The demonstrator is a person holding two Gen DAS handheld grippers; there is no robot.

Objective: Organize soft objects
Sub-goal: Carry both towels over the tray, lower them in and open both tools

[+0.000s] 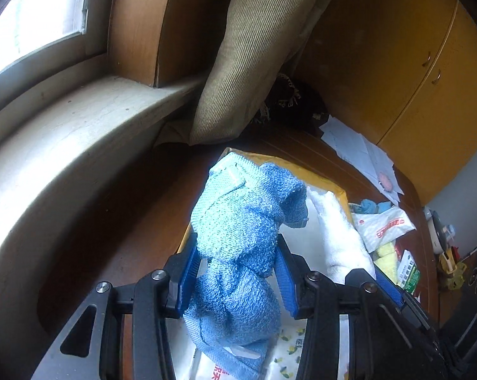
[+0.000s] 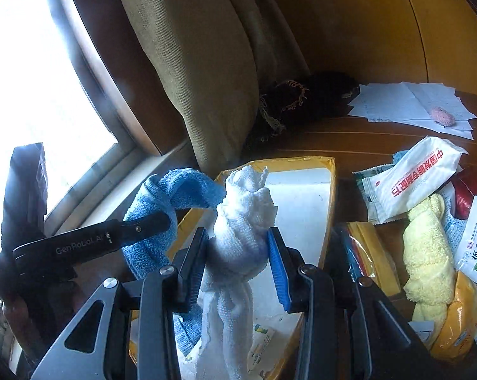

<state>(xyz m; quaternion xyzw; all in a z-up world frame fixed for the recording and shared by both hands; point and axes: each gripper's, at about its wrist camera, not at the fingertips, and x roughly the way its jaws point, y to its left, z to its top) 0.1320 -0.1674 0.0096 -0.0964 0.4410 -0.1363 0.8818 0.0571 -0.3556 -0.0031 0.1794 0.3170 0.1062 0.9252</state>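
Left hand-held gripper point(image 1: 238, 272) pinches a knotted blue cloth point(image 1: 238, 240) between its blue-padded fingers, while the right hand-held gripper point(image 2: 236, 267) clamps a knotted white cloth point(image 2: 238, 237) the same way; both bundles hang over a shallow yellow-rimmed cardboard box point(image 2: 331, 190) on the brown wooden counter point(image 2: 333, 133). Lower ends of both cloths run out of frame or vanish behind the black linkages, and what lies on the box's pale floor is mostly hidden, apart from a printed packet with a lemon pattern point(image 1: 289, 351). Both cloths are looped terry, twisted into thick lumpy knots.

Right of the box, a pale yellow twisted towel point(image 2: 426, 253) lies among crinkled plastic packets, one white with red characters point(image 2: 418, 177) and one green and white point(image 2: 475, 247), cut off at the edge. Behind the box, ribbed olive cushions point(image 2: 200, 72) lean by the window, beside a dark fringed fabric point(image 2: 298, 101) too shadowed to make out. White papers point(image 2: 412, 104) lie farther back, carrying a small pink fuzzy object point(image 2: 442, 116).
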